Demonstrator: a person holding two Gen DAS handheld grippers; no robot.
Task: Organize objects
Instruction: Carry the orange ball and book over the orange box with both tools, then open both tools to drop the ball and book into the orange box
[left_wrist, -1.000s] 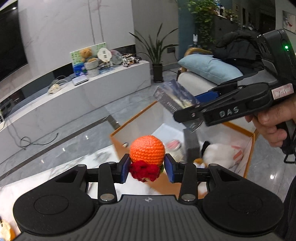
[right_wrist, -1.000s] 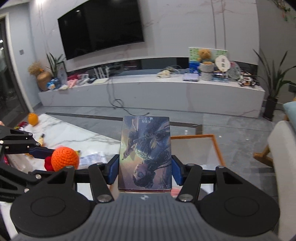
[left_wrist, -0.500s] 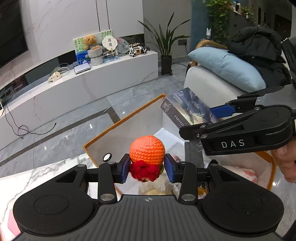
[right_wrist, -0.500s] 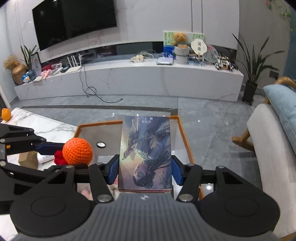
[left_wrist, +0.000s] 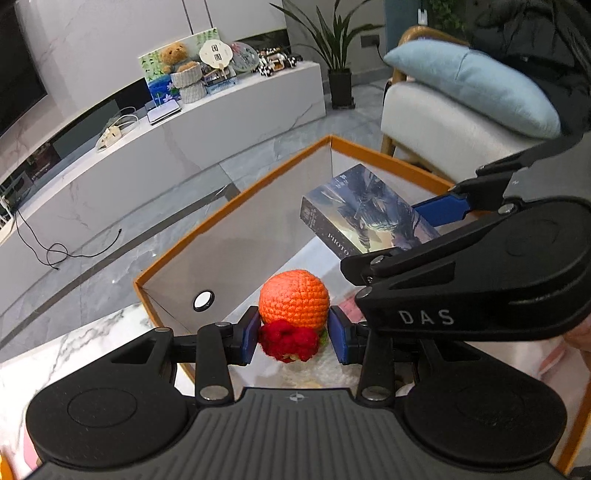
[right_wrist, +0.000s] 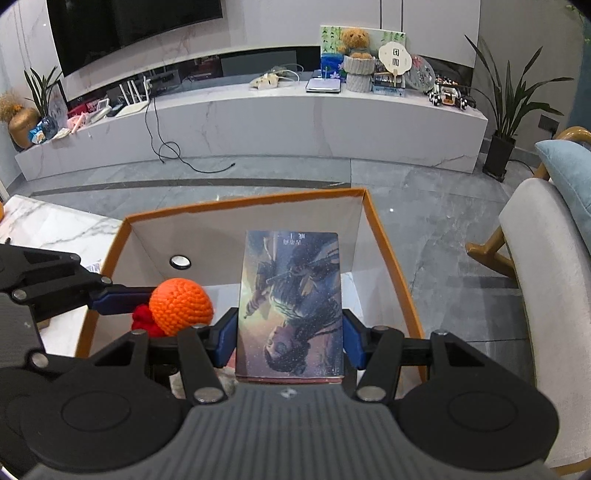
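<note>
The crocheted toy (left_wrist: 293, 299) is yarn, a rough knitted orange ball above a nubbly red tuft. The left gripper (left_wrist: 294, 334) that clamps it is matt black plastic with smooth blue pads and small shiny metal pins; the right gripper (right_wrist: 290, 338) looks the same (ribbed black plastic near the lens). It grips a book (right_wrist: 290, 301) with a printed paper cover of slight sheen. The box (right_wrist: 388, 251) looks like cardboard, matt white inside, orange along the rim. The floor (right_wrist: 443, 206) is glossy grey stone, and the tabletop (left_wrist: 74, 343) polished white marble.
</note>
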